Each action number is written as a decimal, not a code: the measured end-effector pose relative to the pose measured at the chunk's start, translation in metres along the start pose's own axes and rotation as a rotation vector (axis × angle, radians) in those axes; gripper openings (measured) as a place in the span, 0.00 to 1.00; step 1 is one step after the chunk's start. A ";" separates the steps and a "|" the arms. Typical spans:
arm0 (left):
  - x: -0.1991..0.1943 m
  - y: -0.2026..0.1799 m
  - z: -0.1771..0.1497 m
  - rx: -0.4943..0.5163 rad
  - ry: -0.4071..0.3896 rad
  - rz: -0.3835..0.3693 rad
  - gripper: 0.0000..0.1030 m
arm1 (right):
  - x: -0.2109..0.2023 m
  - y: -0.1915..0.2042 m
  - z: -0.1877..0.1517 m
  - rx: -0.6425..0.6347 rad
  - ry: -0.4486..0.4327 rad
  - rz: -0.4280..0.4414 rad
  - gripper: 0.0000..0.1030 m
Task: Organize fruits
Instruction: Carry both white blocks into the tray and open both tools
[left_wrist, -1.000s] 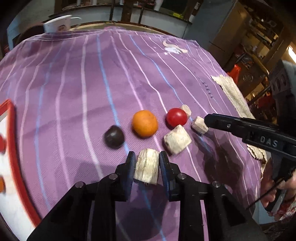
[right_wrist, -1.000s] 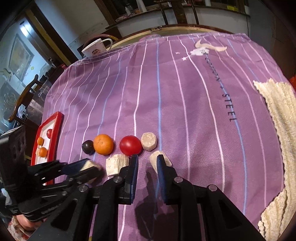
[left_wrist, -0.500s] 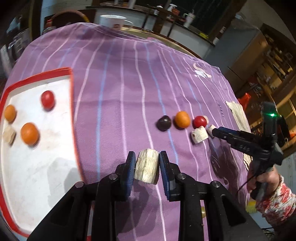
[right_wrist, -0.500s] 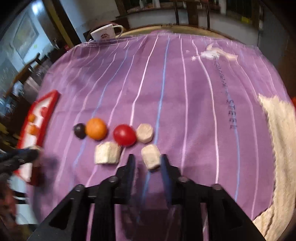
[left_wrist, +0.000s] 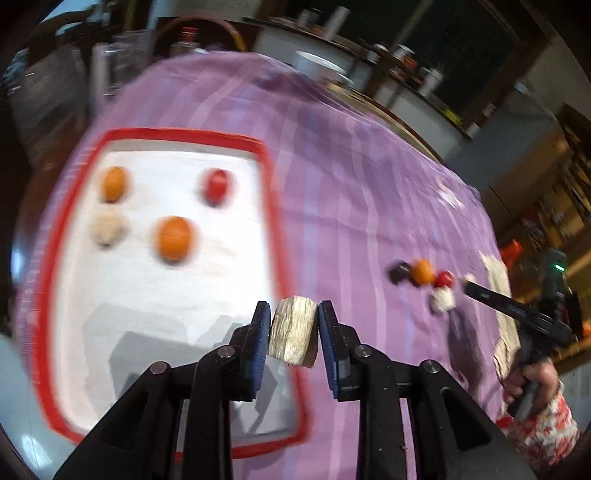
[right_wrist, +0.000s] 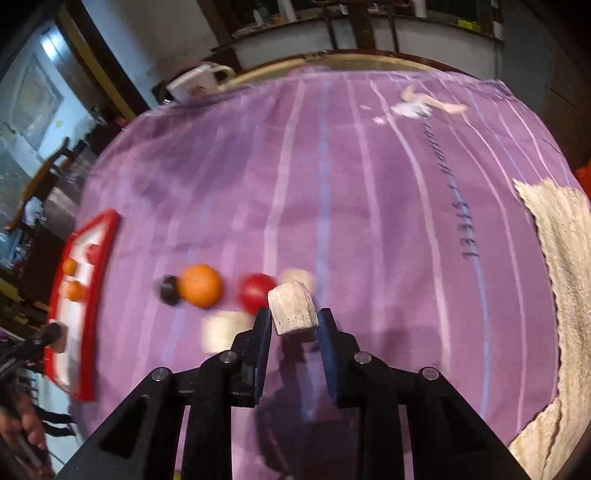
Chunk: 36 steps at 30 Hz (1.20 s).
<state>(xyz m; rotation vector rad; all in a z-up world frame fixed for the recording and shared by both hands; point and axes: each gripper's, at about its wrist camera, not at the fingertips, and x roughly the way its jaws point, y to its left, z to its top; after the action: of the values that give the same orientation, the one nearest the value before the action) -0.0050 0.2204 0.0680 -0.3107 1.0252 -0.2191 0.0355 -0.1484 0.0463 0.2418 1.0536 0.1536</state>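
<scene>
A pale, fibrous chunk (left_wrist: 293, 332) is being clamped between the blue pads of the left hand-held gripper (left_wrist: 293, 334), its jaws closed down to the width of the piece. It is being held above the near right edge of the red-rimmed white tray (left_wrist: 271, 206). On the tray, two orange fruits (left_wrist: 173, 238), a red fruit (left_wrist: 218, 186) and a pale piece (left_wrist: 107, 229) are lying apart, toward 10 and 11 o'clock of the gripper.

A second pale chunk (right_wrist: 293, 307) is being pinched at the fingertips of the right hand-held gripper (right_wrist: 293, 323), jaws closed partway onto it. On the purple striped cloth (right_wrist: 332, 184) over the counter, a red fruit (right_wrist: 256, 297), an orange (right_wrist: 201, 285) and a dark fruit (right_wrist: 169, 290) are lying in a row toward 10 o'clock of this gripper. Another pale piece (right_wrist: 223, 330) is lying just at 9 o'clock of the left finger, blurred. A white mug (right_wrist: 197, 83) is standing at 11 o'clock, at the counter's far edge.
</scene>
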 end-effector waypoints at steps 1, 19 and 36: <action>-0.005 0.012 0.003 -0.017 -0.009 0.020 0.25 | -0.003 0.013 0.003 -0.007 -0.003 0.030 0.27; 0.006 0.120 0.028 -0.167 0.071 0.226 0.33 | 0.089 0.297 -0.014 -0.363 0.170 0.302 0.28; -0.053 0.101 0.043 -0.209 -0.053 0.130 0.59 | 0.066 0.264 -0.009 -0.211 0.102 0.305 0.46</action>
<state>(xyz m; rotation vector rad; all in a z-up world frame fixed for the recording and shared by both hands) 0.0089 0.3382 0.0951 -0.4352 1.0134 0.0145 0.0575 0.1228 0.0584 0.2038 1.0880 0.5532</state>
